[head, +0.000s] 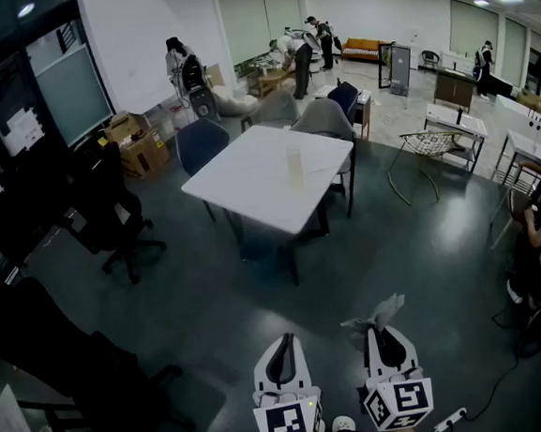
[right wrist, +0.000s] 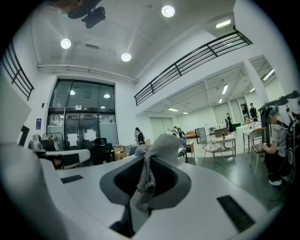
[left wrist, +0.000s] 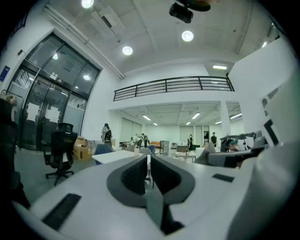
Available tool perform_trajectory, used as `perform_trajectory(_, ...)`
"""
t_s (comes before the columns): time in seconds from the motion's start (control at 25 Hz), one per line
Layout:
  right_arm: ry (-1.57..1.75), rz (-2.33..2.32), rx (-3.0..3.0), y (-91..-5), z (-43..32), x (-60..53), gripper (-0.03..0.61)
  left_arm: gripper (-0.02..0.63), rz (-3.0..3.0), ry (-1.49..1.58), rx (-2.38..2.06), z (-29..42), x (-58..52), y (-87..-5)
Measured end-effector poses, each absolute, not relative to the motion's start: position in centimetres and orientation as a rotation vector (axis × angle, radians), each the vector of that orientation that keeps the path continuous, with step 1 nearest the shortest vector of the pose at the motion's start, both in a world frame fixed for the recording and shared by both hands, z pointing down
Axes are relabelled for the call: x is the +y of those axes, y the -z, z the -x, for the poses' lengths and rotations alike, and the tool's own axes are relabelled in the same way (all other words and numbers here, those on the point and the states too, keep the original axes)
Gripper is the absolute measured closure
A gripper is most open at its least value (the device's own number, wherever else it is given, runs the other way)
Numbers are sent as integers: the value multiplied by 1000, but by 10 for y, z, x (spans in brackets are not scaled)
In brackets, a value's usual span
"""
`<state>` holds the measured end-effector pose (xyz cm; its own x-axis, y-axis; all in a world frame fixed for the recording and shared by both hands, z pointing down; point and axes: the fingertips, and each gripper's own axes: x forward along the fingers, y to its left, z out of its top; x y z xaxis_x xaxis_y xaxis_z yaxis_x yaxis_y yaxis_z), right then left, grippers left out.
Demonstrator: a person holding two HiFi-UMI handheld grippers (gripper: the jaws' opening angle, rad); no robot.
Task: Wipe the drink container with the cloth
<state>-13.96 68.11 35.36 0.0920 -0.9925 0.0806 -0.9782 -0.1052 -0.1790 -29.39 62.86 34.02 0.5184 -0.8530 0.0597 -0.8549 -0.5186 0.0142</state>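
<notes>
Grey cloth [right wrist: 166, 143] in right gripper [right wrist: 146, 165], drink container [head: 294, 165] in head view

A white table [head: 245, 181] stands on the dark floor [head: 212, 305]; one pale container [head: 294, 166] stands upright near its middle.

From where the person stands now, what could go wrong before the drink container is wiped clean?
1. The cloth is pinched only by a bunched fold in the right gripper, with the rest loose beyond the tips; it may slip out under rubbing.
2. The drink container stands tall and narrow on the table with nothing steadying it, while the left gripper is shut and empty; a sideways wipe could tip it.
</notes>
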Motion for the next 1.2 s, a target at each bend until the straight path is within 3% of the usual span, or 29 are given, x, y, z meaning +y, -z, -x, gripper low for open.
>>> perform_trajectory(1.2, 289, 2194, 2142, -365, 103, 684, 532, 584, -2672, -74, -1580, 257, 639, -350)
